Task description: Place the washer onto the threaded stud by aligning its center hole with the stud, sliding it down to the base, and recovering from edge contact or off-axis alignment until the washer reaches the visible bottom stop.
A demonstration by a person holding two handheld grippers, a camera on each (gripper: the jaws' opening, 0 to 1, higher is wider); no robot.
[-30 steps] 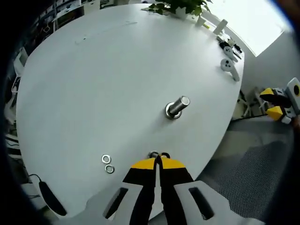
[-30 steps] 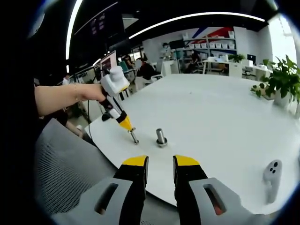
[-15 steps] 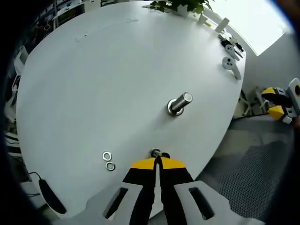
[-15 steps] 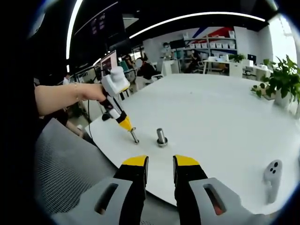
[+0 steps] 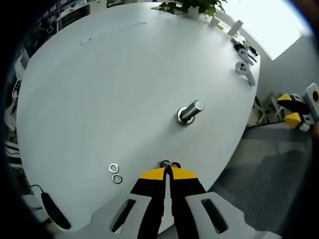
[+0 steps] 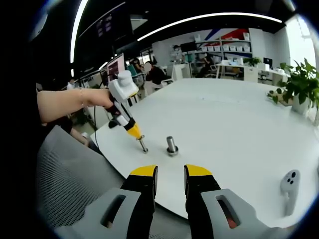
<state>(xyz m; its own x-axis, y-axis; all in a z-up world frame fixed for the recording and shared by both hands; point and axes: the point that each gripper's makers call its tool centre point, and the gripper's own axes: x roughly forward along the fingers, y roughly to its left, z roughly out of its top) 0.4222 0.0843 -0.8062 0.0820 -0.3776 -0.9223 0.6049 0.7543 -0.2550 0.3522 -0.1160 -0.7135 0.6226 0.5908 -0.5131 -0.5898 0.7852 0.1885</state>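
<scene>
The threaded stud (image 5: 189, 112) stands upright on the white table (image 5: 109, 84), its base resting on a flat washer. My left gripper (image 5: 168, 168) is shut, and a small steel washer (image 5: 164, 163) peeks out at its tips, short of the stud near the table's edge. In the right gripper view, the left gripper (image 6: 133, 131) is held by a hand and slants down, with the washer (image 6: 143, 145) edge-on just left of the stud (image 6: 171, 146). My right gripper (image 6: 171, 172) hangs open off the table's edge, holding nothing.
Two spare washers (image 5: 115, 173) lie on the table left of my left gripper. White controllers (image 5: 244, 72) and a potted plant (image 5: 192, 6) sit at the far rim. Another controller (image 6: 289, 181) lies to the right. A mesh chair (image 6: 70, 184) is below the table edge.
Almost nothing differs. The left gripper view has shifted a little, and the washer stays pinched at about the same distance from the stud. The right gripper has not moved.
</scene>
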